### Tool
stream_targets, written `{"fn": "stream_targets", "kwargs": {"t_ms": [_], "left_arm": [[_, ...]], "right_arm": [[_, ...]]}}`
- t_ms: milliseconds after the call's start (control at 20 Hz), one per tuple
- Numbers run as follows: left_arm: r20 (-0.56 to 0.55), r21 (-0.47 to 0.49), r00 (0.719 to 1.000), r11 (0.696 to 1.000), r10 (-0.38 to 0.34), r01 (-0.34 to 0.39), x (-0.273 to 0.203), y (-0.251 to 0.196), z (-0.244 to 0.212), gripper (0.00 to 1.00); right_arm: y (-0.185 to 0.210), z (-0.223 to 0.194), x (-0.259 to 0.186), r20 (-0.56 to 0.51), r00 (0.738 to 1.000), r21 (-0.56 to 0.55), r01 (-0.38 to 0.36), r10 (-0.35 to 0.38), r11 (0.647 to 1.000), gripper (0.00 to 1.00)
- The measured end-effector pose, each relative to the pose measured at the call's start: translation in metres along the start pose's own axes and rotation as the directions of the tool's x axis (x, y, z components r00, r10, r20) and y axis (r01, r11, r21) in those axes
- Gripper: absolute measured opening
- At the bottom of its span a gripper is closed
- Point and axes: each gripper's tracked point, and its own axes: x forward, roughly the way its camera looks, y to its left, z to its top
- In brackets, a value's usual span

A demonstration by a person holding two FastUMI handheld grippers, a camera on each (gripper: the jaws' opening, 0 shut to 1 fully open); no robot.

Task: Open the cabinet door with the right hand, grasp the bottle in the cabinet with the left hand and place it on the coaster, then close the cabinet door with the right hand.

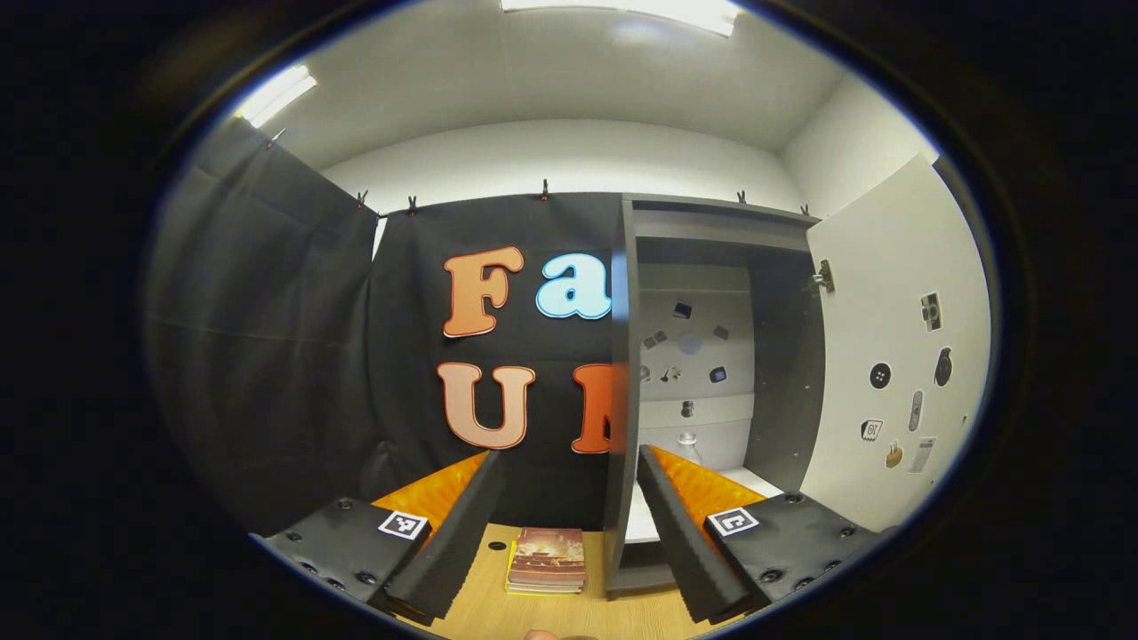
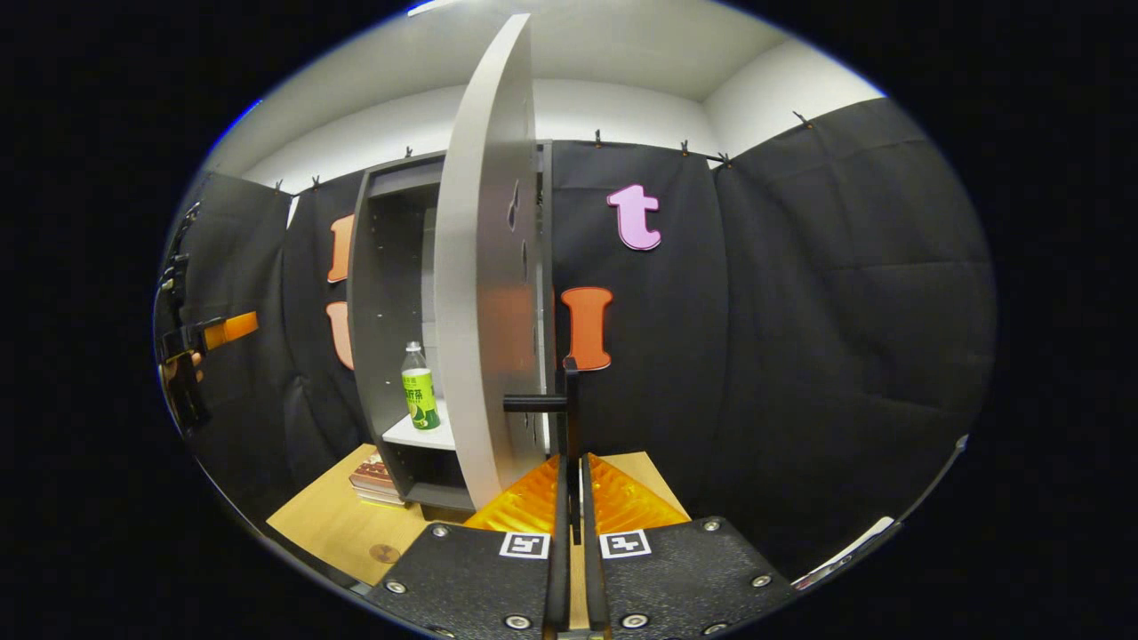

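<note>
Bottle (image 2: 419,388) on cabinet shelf (image 2: 418,435), half hidden behind spread left claw (image 1: 564,520); right claw (image 2: 573,498) pinching door handle (image 2: 569,418).

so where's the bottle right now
In the right gripper view the bottle stands upright on the cabinet's white shelf, left of the open door.
</note>
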Motion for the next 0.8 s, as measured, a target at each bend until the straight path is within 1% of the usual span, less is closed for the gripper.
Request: {"fn": "stream_targets", "kwargs": {"t_ms": [50, 100, 150, 200, 250, 300, 350, 600, 800], "left_arm": [[0.000, 0.000, 1.000, 1.000, 0.000, 0.000, -0.001, -0.006, 0.000, 0.97], [0.000, -0.001, 1.000, 1.000, 0.001, -0.001, -0.001, -0.011, -0.002, 0.97], [-0.002, -0.004, 1.000, 1.000, 0.001, -0.001, -0.002, -0.015, -0.003, 0.97], [-0.006, -0.008, 1.000, 1.000, -0.001, 0.001, -0.002, -0.021, -0.007, 0.97], [-0.011, -0.014, 1.000, 1.000, -0.005, 0.004, -0.003, -0.028, -0.009, 0.97], [-0.017, -0.018, 1.000, 1.000, -0.010, 0.009, -0.003, -0.033, -0.012, 0.97], [-0.021, -0.020, 1.000, 1.000, -0.015, 0.015, -0.002, -0.038, -0.015, 0.97], [-0.019, -0.027, 0.999, 0.998, -0.051, 0.050, 0.007, -0.065, -0.028, 0.97], [-0.018, -0.010, 0.996, 0.996, -0.093, 0.093, 0.023, -0.094, -0.044, 0.97]], "right_arm": [[0.000, 0.000, 0.000, 0.000, 1.000, -0.001, -0.015, 0.015, 1.000, 0.07], [0.000, -0.001, -0.002, -0.001, 1.000, 0.003, -0.028, 0.028, 1.000, 0.11], [0.003, -0.002, -0.004, -0.005, 0.999, 0.012, -0.041, 0.041, 0.999, 0.11], [0.005, -0.003, -0.006, -0.008, 0.998, 0.022, -0.054, 0.054, 0.998, 0.07], [0.004, -0.004, -0.008, -0.011, 0.998, 0.028, -0.054, 0.054, 0.998, 0.06], [-0.002, -0.005, -0.010, -0.013, 0.999, 0.020, -0.032, 0.033, 0.999, 0.11], [-0.009, -0.005, -0.012, -0.012, 1.000, 0.011, -0.014, 0.014, 1.000, 0.06], [-0.025, -0.007, -0.015, -0.009, 0.998, 0.031, 0.064, -0.063, 0.997, 0.07], [-0.042, -0.007, -0.016, -0.005, 0.993, 0.008, 0.119, -0.119, 0.993, 0.07]]}}
